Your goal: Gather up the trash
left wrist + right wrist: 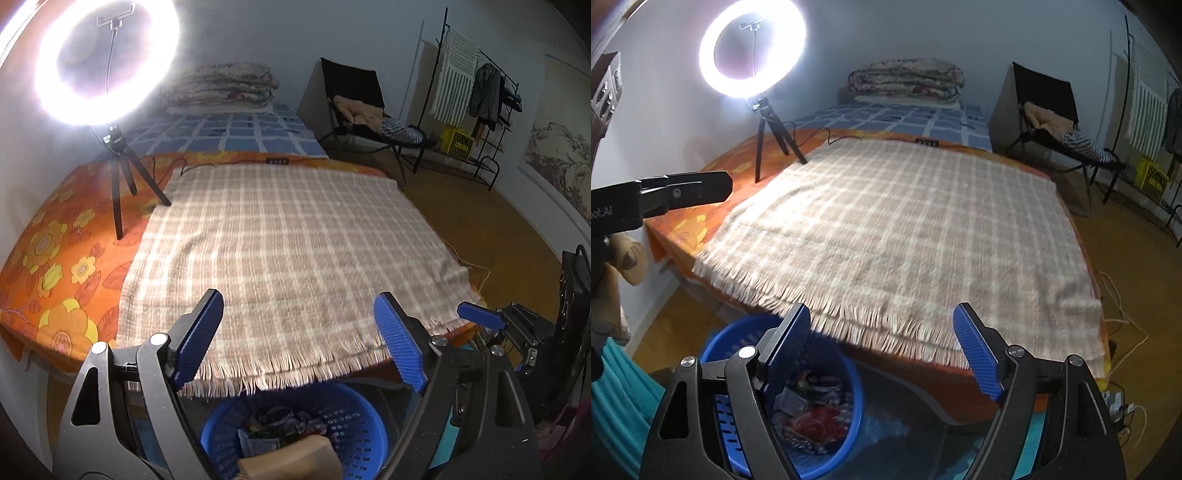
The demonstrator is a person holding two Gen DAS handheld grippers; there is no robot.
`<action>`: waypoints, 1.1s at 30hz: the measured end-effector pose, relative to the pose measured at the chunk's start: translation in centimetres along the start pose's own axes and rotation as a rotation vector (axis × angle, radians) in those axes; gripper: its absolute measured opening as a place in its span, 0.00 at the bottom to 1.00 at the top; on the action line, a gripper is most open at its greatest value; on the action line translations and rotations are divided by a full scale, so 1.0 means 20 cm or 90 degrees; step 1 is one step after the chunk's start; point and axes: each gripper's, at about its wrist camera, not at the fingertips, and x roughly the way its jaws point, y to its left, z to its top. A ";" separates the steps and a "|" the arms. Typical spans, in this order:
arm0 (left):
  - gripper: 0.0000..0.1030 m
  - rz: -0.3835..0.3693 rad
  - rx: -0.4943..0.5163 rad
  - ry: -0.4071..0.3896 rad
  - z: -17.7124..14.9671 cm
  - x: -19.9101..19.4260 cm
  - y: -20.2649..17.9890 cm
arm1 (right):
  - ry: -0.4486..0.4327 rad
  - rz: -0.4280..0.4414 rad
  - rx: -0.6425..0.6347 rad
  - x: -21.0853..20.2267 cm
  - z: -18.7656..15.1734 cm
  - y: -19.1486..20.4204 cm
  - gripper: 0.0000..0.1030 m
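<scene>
Both tools are spread wide and hold nothing: the left tool (299, 339) and the right tool (882, 350) hang above a blue basket (849, 435) on the floor at the bed's foot. Wrappers and other trash (812, 417) fill the basket. A fringed plaid blanket (288, 240) covers the bed, a lit ring light (107, 59) standing beside it

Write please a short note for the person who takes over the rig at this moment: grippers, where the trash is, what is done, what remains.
Left gripper: open, holds nothing.
Right gripper: open, holds nothing.
Both are above the near edge of the bed, over the blue basket on the floor.
Trash: wrappers and packets lie inside the basket.
Done: no trash shows on the checked blanket.
Left: nothing more to collect is visible on the bed; the floor beside it is only partly in view, so check there.
</scene>
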 end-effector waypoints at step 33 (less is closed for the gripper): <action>0.99 0.031 0.050 -0.057 0.07 -0.04 -0.15 | -0.037 0.003 0.070 0.02 0.18 -0.13 0.78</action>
